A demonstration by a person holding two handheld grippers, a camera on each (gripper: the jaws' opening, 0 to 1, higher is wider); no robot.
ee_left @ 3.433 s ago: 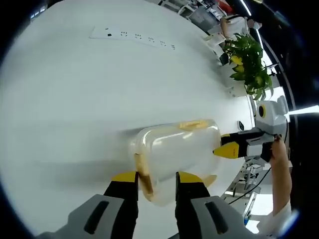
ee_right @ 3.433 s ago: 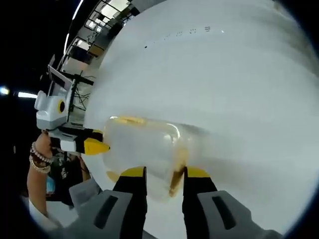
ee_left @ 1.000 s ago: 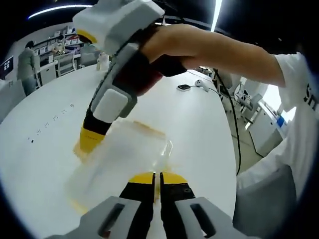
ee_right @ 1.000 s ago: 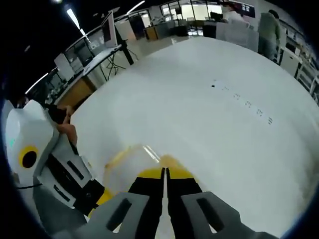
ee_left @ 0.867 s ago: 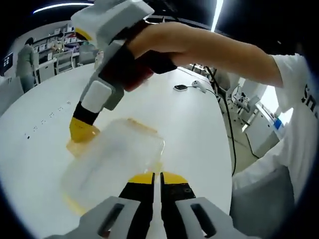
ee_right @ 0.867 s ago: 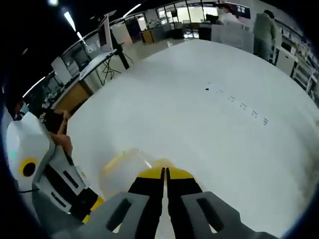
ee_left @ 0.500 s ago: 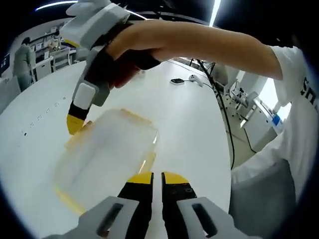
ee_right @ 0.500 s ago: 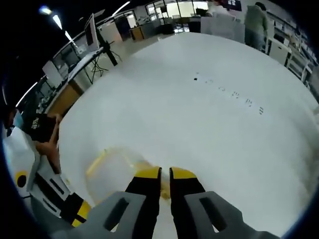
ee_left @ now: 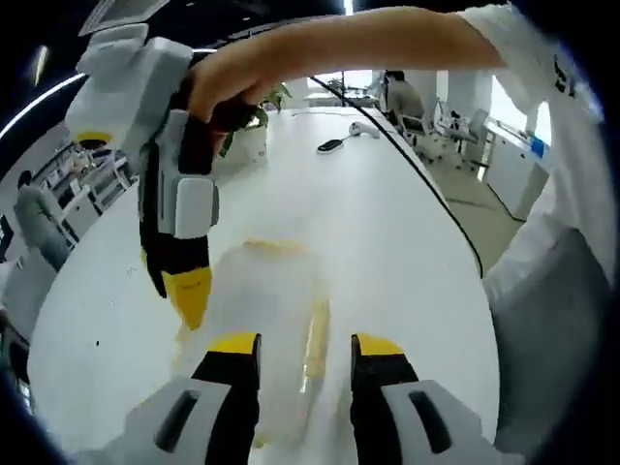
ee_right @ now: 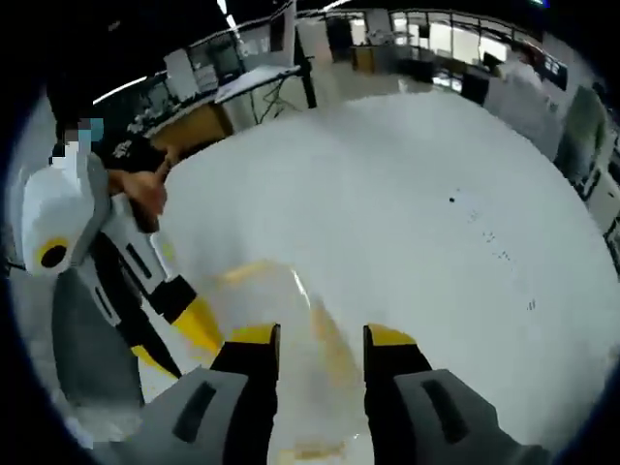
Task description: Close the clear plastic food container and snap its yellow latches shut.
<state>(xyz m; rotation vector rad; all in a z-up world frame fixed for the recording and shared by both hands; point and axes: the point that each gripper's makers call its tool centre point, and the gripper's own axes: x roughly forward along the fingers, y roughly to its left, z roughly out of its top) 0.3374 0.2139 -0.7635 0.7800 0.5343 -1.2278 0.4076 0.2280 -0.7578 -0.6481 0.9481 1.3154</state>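
Clear container (ee_left: pixel 271 329) lies lid-down-closed on the white table (ee_left: pixel 387 232), both the left gripper (ee_left: pixel 305 349) and right gripper (ee_right: pixel 320 339) spread apart above it, apparently positioned to straddle and press its yellow latches (ee_left: pixel 315 334).

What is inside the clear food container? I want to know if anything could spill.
The container on the white table looks empty: only its cloudy walls and yellow latch show. The left gripper covers its near end, so that part can't be checked.
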